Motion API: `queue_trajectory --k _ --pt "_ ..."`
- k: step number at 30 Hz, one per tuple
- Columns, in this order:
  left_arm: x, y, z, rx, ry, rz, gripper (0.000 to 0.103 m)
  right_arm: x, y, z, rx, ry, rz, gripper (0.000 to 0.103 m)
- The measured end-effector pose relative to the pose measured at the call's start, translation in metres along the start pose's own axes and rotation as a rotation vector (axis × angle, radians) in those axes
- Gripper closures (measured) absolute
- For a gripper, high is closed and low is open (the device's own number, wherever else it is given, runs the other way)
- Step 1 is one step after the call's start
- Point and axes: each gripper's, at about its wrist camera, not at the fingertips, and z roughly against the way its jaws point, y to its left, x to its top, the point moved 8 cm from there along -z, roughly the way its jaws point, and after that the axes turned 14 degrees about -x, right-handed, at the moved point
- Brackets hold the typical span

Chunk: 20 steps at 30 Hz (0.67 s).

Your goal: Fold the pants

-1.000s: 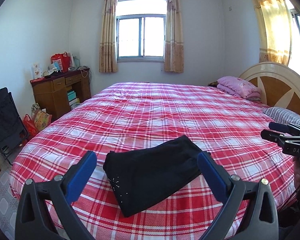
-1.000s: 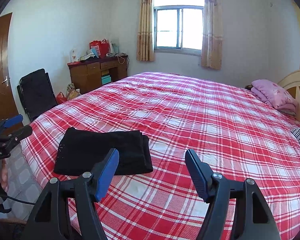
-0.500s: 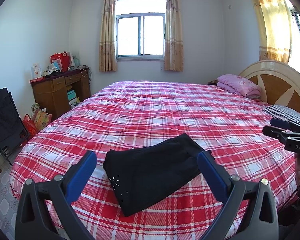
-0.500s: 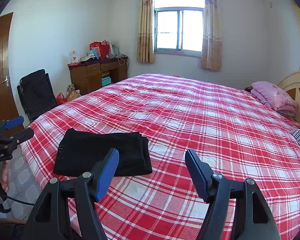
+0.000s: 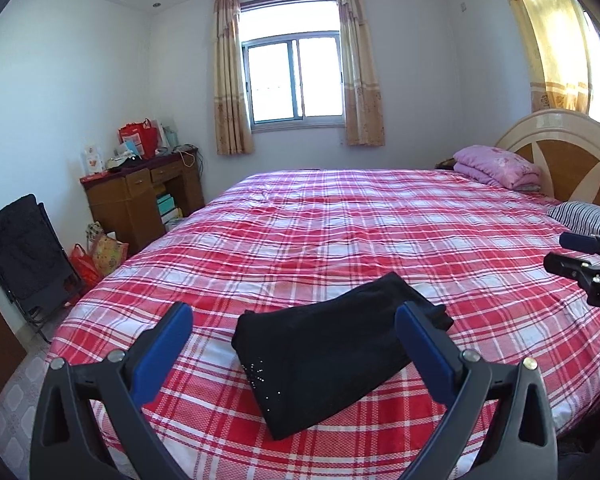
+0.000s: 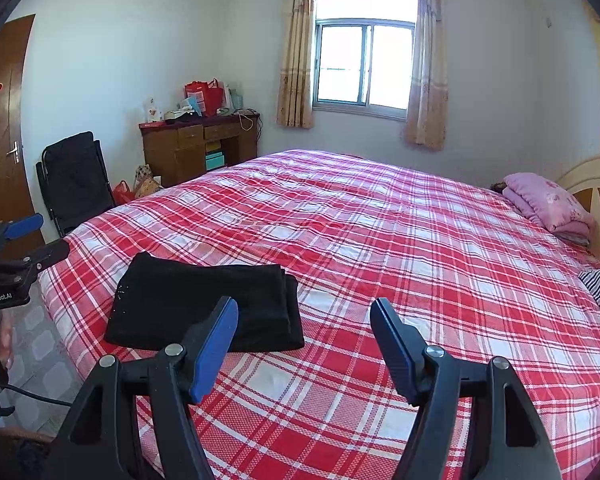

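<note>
The black pants (image 5: pixel 332 356) lie already folded into a compact, layered rectangle near the close edge of the bed (image 5: pixel 380 232), on its red plaid cover, so the folding itself looks finished; what remains, as a judgement, is at most a smoothing of the stack or a withdrawal of both tools. The left tongs (image 5: pixel 296 332) hang above the near end of the bundle, tilted somewhat downward, blue pads spread wide on either side of it and touching nothing. The right tongs (image 6: pixel 304 332) hover to the right of the pants over bare plaid, likewise tilted down and spread apart, with nothing between the pads. Each tool shows at the edge of the other's view, so the two hands sit well apart at the near side of the bed. If another fold were wanted, the next move would call for lowering a pad under the far edge of the cloth and pinching all layers together.
</note>
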Motion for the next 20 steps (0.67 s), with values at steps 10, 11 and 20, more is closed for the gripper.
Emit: queue_trajectory --k 10,11,20 --pt "-0.0067 0.0044 -0.0064 0.044 0.028 0.000 0.000 -0.0017 0.0049 -0.0001 0.000 -0.005 0.019 0.033" --pt "-0.0074 0.0048 -0.0062 0.054 0.029 -0.006 0.000 -0.0018 0.0048 -0.0001 0.001 -0.006 0.018 0.033" --pt "-0.0077 0.0033 -0.0040 0.061 0.012 -0.034 0.000 -0.0026 0.0044 -0.0019 0.004 -0.001 0.008 0.033"
